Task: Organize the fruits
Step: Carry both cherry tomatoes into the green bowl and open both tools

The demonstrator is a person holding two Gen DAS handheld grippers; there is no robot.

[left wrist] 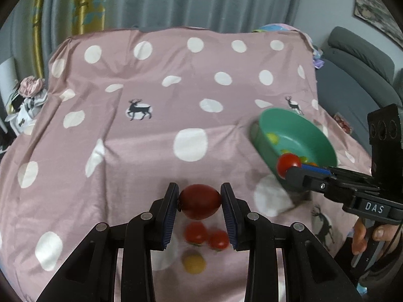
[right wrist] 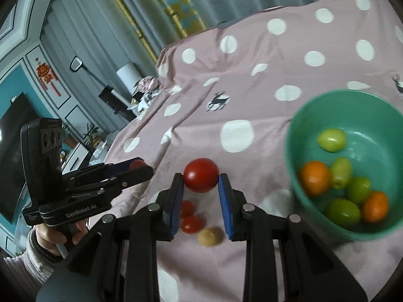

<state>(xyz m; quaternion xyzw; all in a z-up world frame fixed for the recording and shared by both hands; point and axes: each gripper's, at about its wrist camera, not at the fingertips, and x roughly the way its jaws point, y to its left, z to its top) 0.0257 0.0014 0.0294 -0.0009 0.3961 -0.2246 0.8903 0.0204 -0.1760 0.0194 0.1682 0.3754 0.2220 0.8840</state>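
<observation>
We clamp a tomato (left wrist: pixel 200 201) in the left gripper (left wrist: pixel 200 210) and another (right wrist: pixel 200 178) in the right gripper (right wrist: pixel 200 196); jolts may drop them short of the bowl (right wrist: pixel 297 156), frame right.

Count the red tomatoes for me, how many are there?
4. One big tomato is held in the left gripper, one in the right gripper, and two small ones lie on the spotted cloth. More could hide inside the bowl.
</observation>
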